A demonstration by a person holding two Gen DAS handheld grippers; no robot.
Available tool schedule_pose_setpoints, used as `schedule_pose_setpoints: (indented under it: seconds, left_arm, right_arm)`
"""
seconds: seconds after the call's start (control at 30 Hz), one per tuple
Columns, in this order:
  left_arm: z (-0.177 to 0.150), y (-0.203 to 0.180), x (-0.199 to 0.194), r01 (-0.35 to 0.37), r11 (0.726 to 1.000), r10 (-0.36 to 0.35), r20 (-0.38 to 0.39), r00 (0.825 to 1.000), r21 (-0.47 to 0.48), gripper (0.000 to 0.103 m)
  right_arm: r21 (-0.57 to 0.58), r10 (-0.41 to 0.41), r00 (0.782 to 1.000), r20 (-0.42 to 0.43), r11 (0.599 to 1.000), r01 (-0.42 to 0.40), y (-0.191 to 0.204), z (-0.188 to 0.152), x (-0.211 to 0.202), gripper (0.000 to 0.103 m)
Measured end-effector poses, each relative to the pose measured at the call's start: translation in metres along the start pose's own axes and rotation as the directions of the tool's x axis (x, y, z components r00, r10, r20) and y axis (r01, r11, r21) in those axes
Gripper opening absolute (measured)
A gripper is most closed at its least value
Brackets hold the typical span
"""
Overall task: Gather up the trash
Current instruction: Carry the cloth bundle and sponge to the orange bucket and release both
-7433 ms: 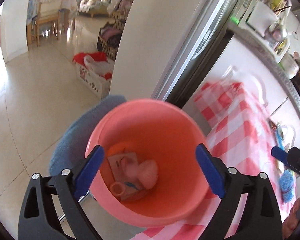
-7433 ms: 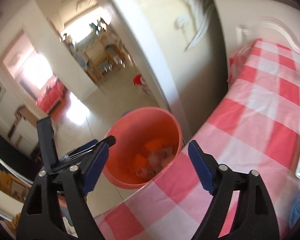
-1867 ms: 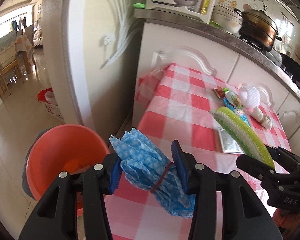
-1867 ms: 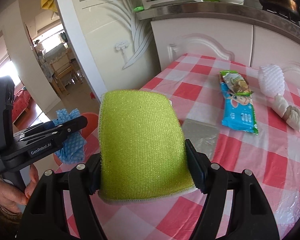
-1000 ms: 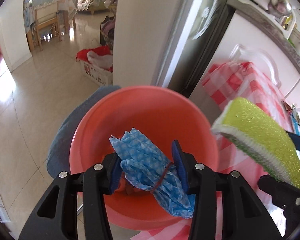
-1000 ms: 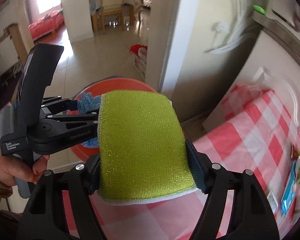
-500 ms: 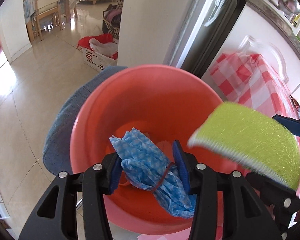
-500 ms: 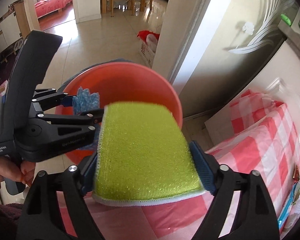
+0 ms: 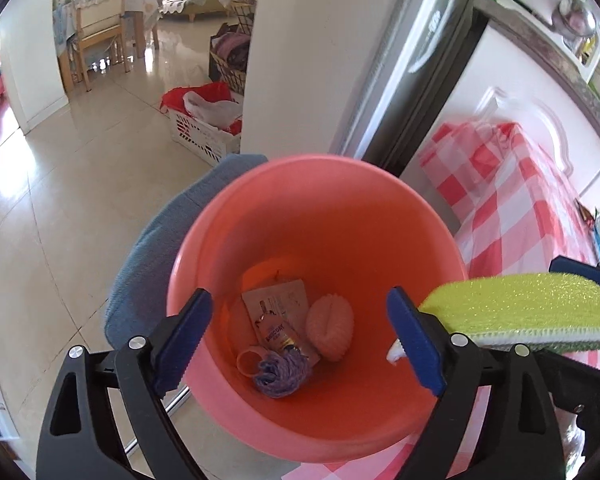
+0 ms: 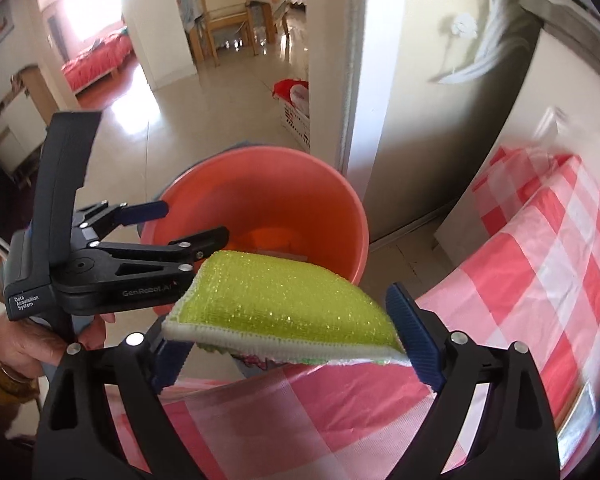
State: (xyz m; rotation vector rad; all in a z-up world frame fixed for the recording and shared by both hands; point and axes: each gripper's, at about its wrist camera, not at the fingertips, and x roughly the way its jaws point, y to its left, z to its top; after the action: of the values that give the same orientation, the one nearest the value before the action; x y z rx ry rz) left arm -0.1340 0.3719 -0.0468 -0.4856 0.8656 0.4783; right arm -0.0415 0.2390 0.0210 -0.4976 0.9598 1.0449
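Ahead of your grippers, past the bucket (image 9: 320, 216), a pillar (image 9: 300, 52) and a white crate (image 9: 204, 136) stand on the tiled floor; the checked tablecloth (image 10: 520, 280) runs off to your right. Nothing lies between your left gripper (image 9: 300, 336) and the bucket's mouth. Its jaws are wide apart and empty, hanging just over the near rim. Your right gripper (image 10: 288, 340) also has its jaws spread; the green sponge (image 10: 280, 312) lies flat and tilted between them, and you cannot tell whether either pad touches it. The sponge sits beside the bucket's near right rim, partly over it. In the bucket lie a blue cloth (image 9: 280, 372), a sachet (image 9: 278, 320), a pink foam net (image 9: 330, 328) and a small ring (image 9: 248, 362).
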Motion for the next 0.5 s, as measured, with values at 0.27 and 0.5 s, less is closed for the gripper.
schedule_pose_setpoints:
  seconds: [0.27,0.5]
  left_arm:
    - [0.003,0.005,-0.014,-0.005,1.000,0.006,0.026,1.000,-0.027,0.088]
    - [0.004,0.006,-0.021,-0.016,0.999,0.017,0.036,0.999,-0.032,0.088]
  right_arm:
    - [0.015,0.028,0.998,0.053,0.999,-0.029,0.004,0.001,-0.013,0.095]
    - [0.059,0.011,0.993,0.116,0.998,-0.018,-0.006,-0.001,-0.026,0.095]
